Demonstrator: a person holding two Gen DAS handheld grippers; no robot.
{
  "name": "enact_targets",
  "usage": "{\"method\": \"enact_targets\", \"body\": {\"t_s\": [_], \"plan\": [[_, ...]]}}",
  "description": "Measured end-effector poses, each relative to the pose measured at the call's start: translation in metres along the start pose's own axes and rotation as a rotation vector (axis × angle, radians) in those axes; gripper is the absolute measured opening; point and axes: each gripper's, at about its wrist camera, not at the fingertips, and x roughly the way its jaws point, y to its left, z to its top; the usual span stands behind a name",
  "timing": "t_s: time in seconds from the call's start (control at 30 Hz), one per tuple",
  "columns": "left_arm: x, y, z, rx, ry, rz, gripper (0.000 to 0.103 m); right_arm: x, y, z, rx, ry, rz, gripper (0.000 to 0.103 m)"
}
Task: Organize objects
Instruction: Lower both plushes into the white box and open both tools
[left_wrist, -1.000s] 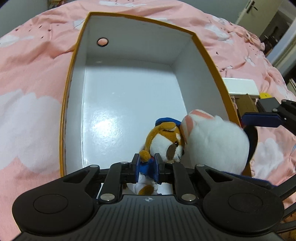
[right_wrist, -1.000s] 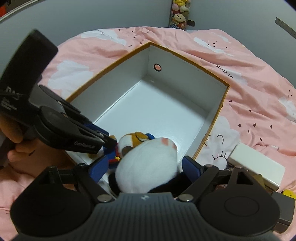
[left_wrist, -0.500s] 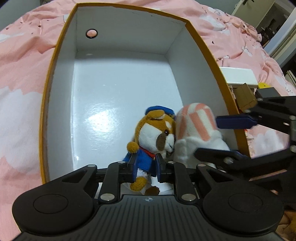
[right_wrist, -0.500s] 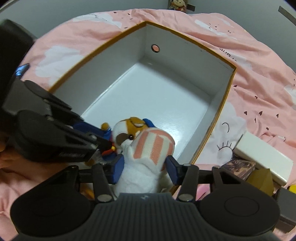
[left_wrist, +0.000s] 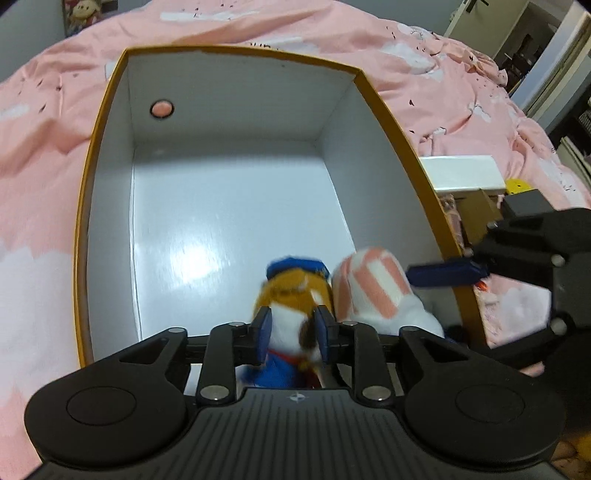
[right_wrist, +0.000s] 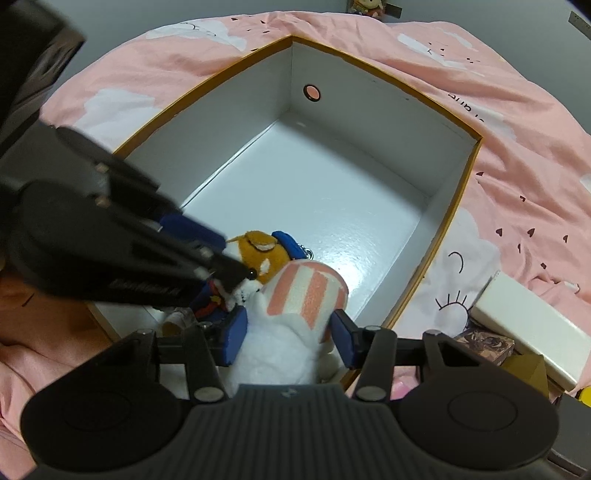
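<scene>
- While both grippers hang over the near end of the box (left_wrist: 107, 192), two plush toys sit side by side on its white floor, close to the near right corner.
- Box is open on top, white inside with an orange rim, and has a little round hole (left_wrist: 161, 108) in the far wall. It sits on a pink bedspread (left_wrist: 40, 155) with white cloud prints.
- Left gripper (left_wrist: 291, 334): its blue pads sit either side of the orange-and-white plush dog (right_wrist: 260, 254) in the blue cap and jacket. The jaws have just been opening a little, and I can't tell whether the pads press on the toy or only sit beside it (that frame is blurry).
- Right gripper (right_wrist: 288, 336): the jaws have just been closing, and the blue pads now pinch the white plush with the pink-striped top (right_wrist: 306, 291) on both sides, low on its fluffy body.
- Dog and striped plush are touching, with the dog on the left in the left wrist view.
- Outside the box on the right there's a white rectangular box (right_wrist: 535, 328), a brown carton (left_wrist: 476, 210) and something yellow (left_wrist: 517, 184) on the bedspread.
</scene>
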Motion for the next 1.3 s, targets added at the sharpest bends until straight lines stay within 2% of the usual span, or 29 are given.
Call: {"method": "enact_targets", "body": {"t_s": [0.2, 0.27, 0.33, 0.4, 0.43, 0.47, 0.57, 0.67, 0.83, 1.0, 1.13, 1.2, 1.3], "plan": [[0.012, 0.001, 0.01, -0.015, -0.003, 0.012, 0.036, 0.003, 0.0, 0.003, -0.017, -0.013, -0.007, 0.053], [0.015, 0.004, 0.012, -0.063, -0.003, 0.036, 0.034, 0.004, -0.001, 0.004, -0.02, -0.017, -0.013, 0.053], [0.014, 0.01, 0.014, -0.134, -0.016, 0.06, 0.028, 0.006, -0.001, 0.006, -0.032, -0.021, -0.027, 0.053], [0.01, 0.01, 0.015, -0.146, -0.056, 0.13, 0.017, 0.007, 0.001, 0.008, -0.048, -0.022, -0.04, 0.053], [0.008, 0.01, 0.015, -0.145, -0.069, 0.182, 0.016, 0.007, 0.002, 0.008, -0.057, -0.022, -0.043, 0.053], [0.007, 0.011, 0.015, -0.15, -0.067, 0.194, 0.016, 0.006, 0.003, 0.008, -0.067, -0.023, -0.043, 0.054], [0.004, 0.018, 0.011, -0.187, -0.036, 0.117, 0.017, 0.007, 0.002, 0.007, -0.079, -0.012, -0.015, 0.053], [-0.003, 0.018, 0.008, -0.162, -0.009, 0.091, 0.018, 0.015, 0.003, 0.007, -0.079, 0.024, 0.033, 0.05], [-0.011, 0.013, -0.005, -0.089, 0.091, 0.034, 0.032, 0.017, 0.011, 0.006, -0.116, 0.043, 0.035, 0.051], [-0.005, 0.003, -0.017, -0.029, 0.145, 0.073, 0.035, 0.005, 0.008, -0.003, -0.102, 0.011, 0.035, 0.051], [0.002, -0.009, -0.023, 0.022, 0.149, 0.131, 0.035, -0.005, 0.009, -0.012, -0.096, -0.018, 0.0, 0.051], [0.002, -0.008, -0.023, 0.008, 0.148, 0.131, 0.035, -0.013, 0.01, -0.017, -0.092, -0.043, -0.013, 0.051], [0.001, -0.003, -0.022, -0.053, 0.146, 0.08, 0.033, -0.022, 0.012, -0.022, -0.069, -0.081, -0.048, 0.051]]}}
